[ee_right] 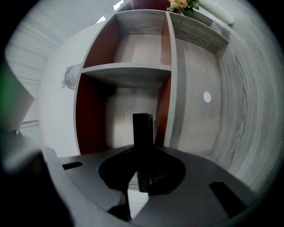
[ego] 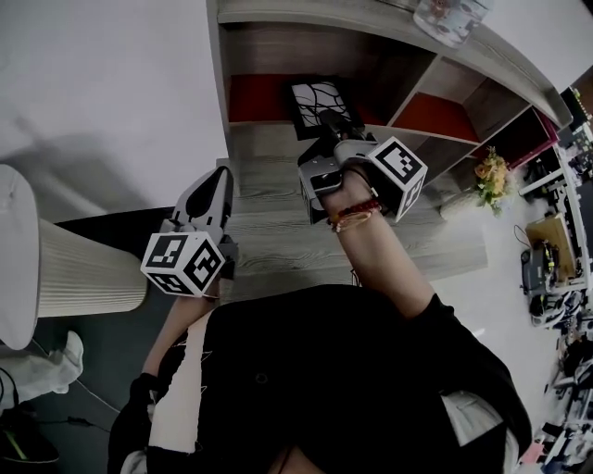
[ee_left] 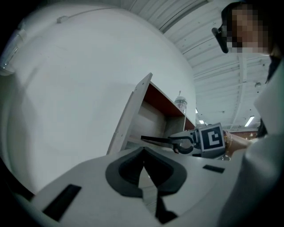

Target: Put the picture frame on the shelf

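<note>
A: Where was the picture frame (ego: pixel 318 104)?
B: Clamped in the right hand-held gripper (ego: pixel 326 125), at the shelf's (ego: pixel 269 167) red-backed compartment. Left hand-held gripper (ego: pixel 219 180) was closed, empty. I'd have stood it upright before letting go.

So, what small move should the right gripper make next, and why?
Probably lower the picture frame onto the shelf. The right gripper is shut on its edge at the red-backed compartment, and it seems not yet set down.

The right hand-held gripper (ego: pixel 329 122) hides the lower edge of the picture frame (ego: pixel 315 98); the bottle (ego: pixel 451 17) is cropped at top.
</note>
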Demonstrator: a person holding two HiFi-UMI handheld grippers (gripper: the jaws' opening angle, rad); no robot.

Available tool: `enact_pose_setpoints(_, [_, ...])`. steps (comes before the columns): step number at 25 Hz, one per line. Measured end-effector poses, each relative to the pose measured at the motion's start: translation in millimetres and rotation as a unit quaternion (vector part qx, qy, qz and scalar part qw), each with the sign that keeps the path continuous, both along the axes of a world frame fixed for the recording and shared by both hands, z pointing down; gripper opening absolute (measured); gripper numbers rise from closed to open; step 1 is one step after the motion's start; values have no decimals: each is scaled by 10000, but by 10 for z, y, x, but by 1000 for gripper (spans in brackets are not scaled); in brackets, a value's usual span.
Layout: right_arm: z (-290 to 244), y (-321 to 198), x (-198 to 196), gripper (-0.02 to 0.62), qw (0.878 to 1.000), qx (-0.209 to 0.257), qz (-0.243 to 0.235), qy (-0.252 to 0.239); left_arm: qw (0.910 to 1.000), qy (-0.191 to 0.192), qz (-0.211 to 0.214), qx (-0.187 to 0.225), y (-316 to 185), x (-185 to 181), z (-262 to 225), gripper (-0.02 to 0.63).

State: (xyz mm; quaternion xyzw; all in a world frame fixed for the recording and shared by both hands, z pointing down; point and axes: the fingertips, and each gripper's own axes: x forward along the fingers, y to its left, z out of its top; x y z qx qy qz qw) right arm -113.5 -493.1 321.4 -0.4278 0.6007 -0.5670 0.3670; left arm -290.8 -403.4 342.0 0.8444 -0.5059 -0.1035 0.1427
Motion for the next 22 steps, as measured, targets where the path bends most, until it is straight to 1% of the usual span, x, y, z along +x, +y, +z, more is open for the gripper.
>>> enact_pose_setpoints(4, [31,-89,-54,45,9991,-161,-33,-385,10000,-28,-82,-17,-47,-2,-19,11])
enact_pose_setpoints(8, [35,-148,-93,46,9980,-278,-55,-573,9999,-52,-139,-54,-54,8,-5,12])
enact_pose_setpoints(16, [15,-241,-158,43,9982,-336,-27,-498,9996,-90,-254,-99,-47,-34,16,12])
enact_pose_setpoints(22, [28,-283,-138,43,9983,-315,145,-472,9995,-107,-292,-99,-50,-53,17,11])
